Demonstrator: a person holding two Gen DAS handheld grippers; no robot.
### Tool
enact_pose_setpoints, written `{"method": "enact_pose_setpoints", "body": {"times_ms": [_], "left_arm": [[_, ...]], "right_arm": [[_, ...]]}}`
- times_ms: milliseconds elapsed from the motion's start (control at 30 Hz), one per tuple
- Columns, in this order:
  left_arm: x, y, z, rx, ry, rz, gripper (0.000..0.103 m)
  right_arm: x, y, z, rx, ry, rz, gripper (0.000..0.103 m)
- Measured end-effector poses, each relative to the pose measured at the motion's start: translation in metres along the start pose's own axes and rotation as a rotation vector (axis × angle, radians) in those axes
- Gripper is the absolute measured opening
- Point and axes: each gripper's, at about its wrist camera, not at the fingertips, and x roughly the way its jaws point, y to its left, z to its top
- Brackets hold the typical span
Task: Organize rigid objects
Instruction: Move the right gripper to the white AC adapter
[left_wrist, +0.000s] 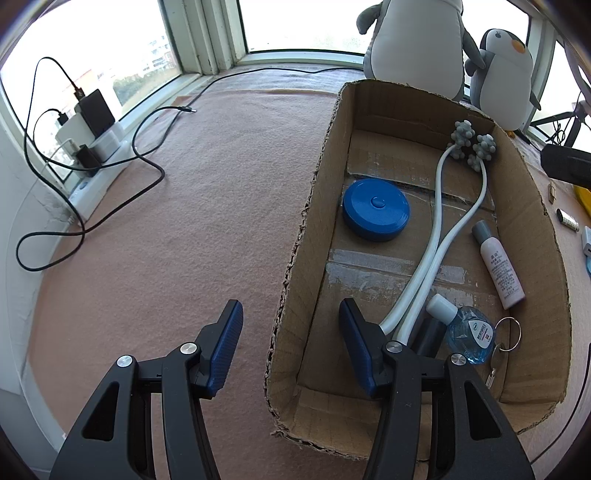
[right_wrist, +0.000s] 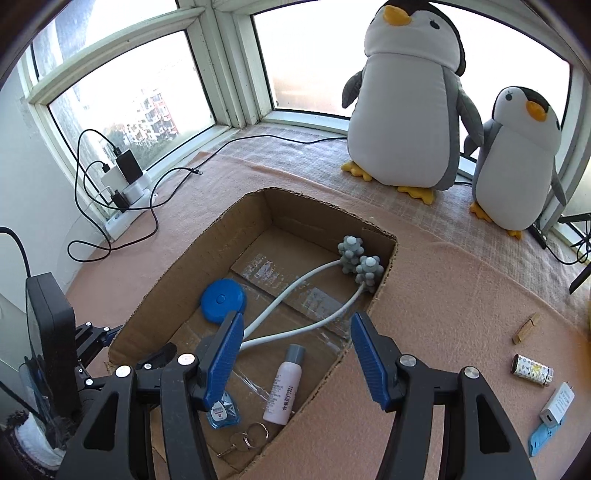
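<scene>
left gripper (left_wrist: 291, 343): jaws wide apart, holding nothing, straddling the cardboard box (left_wrist: 314, 206) wall
right gripper (right_wrist: 297, 354): spread wide too, empty
box: blue disc (left_wrist: 376, 209), massager (left_wrist: 436, 229), white bottle (right_wrist: 284, 384), probably keys (right_wrist: 247, 437)

Cardboard box (right_wrist: 373, 306): 1. Inside:
- blue round case (right_wrist: 223, 302), 1
- white two-armed massager (right_wrist: 295, 314), 1
- pink bottle (right_wrist: 284, 387), 1
- clear blue bottle (left_wrist: 467, 332), 1
- key ring (right_wrist: 255, 432), 1

Outside the box:
- plush penguins, 2 (right_wrist: 402, 110) (right_wrist: 517, 158)
- wooden clip (right_wrist: 526, 328), 1
- patterned lighter (right_wrist: 532, 370), 1
- white charger (right_wrist: 557, 404), 1
</scene>
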Motion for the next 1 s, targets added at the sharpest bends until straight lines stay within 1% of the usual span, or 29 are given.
{"method": "enact_pose_setpoints", "body": {"times_ms": [167, 267, 433, 700, 867, 1000], "left_arm": [[0.0, 0.0, 0.0, 0.001, 0.0, 0.001, 0.054], [0.0, 0.0, 0.0, 0.001, 0.0, 0.001, 0.054], [0.0, 0.001, 0.0, 0.002, 0.0, 0.003, 0.054], [0.0, 0.002, 0.0, 0.005, 0.0, 0.007, 0.054], [0.0, 0.002, 0.0, 0.009, 0.002, 0.012, 0.054], [0.0, 0.002, 0.001, 0.01, 0.003, 0.013, 0.054]], "right_arm": [[-0.033, -0.048, -0.022, 0.115, -0.047, -0.02, 0.056], [-0.05, -0.08, -0.04, 0.192, -0.068, -0.051, 0.056], [-0.078, -0.131, -0.069, 0.292, -0.104, -0.151, 0.056], [-0.104, -0.212, -0.111, 0.466, -0.109, -0.271, 0.056], [-0.101, -0.245, -0.123, 0.526, -0.087, -0.283, 0.056], [-0.09, -0.26, -0.124, 0.551, -0.066, -0.244, 0.056]]}}
